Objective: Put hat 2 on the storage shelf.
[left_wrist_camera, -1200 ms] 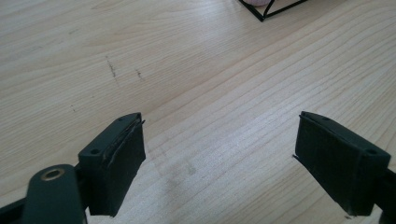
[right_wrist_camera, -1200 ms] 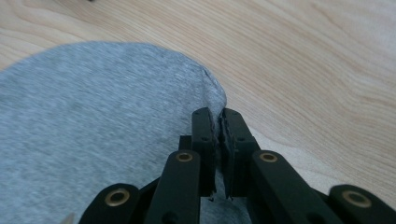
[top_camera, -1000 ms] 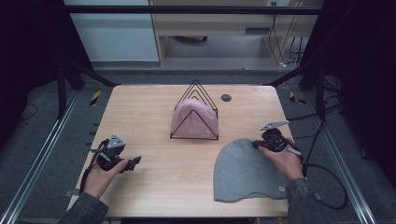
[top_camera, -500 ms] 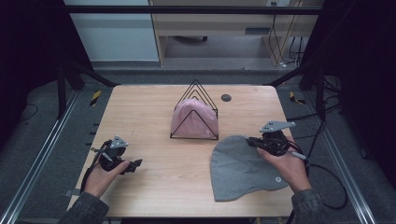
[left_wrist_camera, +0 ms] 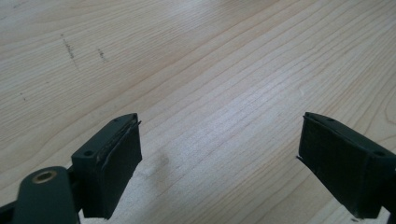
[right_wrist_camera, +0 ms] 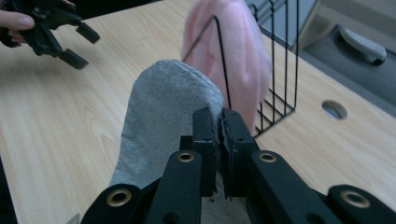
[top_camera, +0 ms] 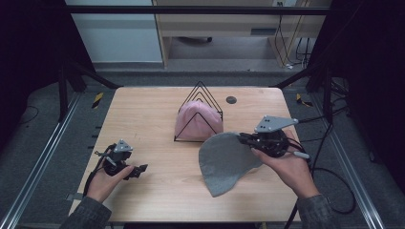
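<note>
Right gripper [top_camera: 244, 139] clamped on the edge of a grey hat [top_camera: 224, 162], jaws pressed together on the cloth in the right gripper view, with the held edge raised and the rest of the hat draped down onto the table [top_camera: 143, 109]. Hat on the right half of the table, just in front of and to the right of a black wire rack [top_camera: 200, 98], its upper edge close to the rack's base; whether touching, hard to tell. Pink hat [top_camera: 197, 121] already in the rack, leaning among the wires. Left gripper [top_camera: 138, 170] low over bare wood at the left front, jaws wide apart, nothing between them, well apart from both hats. Step in hand, by the look of it: carrying the grey hat toward the rack to slot it in beside the pink one. Next move likely calls for lifting the hat clear of the table, lining the limp edge up with a free gap between wires, and lowering without snagging; left gripper possibly useful for steadying the rack or the slack cloth.
</note>
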Tool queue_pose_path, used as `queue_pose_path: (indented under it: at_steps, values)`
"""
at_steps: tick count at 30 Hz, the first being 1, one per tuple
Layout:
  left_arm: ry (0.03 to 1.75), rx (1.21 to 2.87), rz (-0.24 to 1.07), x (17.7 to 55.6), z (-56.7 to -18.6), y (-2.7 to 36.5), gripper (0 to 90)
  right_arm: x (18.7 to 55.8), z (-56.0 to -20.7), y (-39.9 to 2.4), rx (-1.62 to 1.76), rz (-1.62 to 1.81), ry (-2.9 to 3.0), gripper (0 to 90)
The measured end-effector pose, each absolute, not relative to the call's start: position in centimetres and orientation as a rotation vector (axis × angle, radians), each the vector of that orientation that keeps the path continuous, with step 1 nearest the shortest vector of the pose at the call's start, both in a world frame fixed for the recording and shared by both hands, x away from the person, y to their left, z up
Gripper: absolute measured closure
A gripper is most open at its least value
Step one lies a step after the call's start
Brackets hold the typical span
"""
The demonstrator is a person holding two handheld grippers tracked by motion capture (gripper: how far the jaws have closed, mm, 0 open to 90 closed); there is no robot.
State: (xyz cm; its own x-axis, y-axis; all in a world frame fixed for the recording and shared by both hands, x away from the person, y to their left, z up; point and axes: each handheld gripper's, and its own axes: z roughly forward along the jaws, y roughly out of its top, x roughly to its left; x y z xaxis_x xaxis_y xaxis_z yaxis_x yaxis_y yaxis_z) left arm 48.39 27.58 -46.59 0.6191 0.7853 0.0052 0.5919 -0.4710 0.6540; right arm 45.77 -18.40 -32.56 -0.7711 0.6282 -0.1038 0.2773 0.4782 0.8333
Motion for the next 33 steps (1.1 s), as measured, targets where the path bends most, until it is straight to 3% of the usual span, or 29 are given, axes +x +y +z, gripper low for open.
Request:
queue_pose_path:
  at_steps: [19,33]
  values:
    - [1.039,2.206,0.391,48.1,-46.2,27.2,13.0,46.0,-27.8,-12.0,0.555,1.299,2.353,86.4]
    - [0.845,2.259,0.373,47.5,-43.0,24.0,13.1,47.1,-26.6,-10.0,0.523,1.31,2.376,86.4]
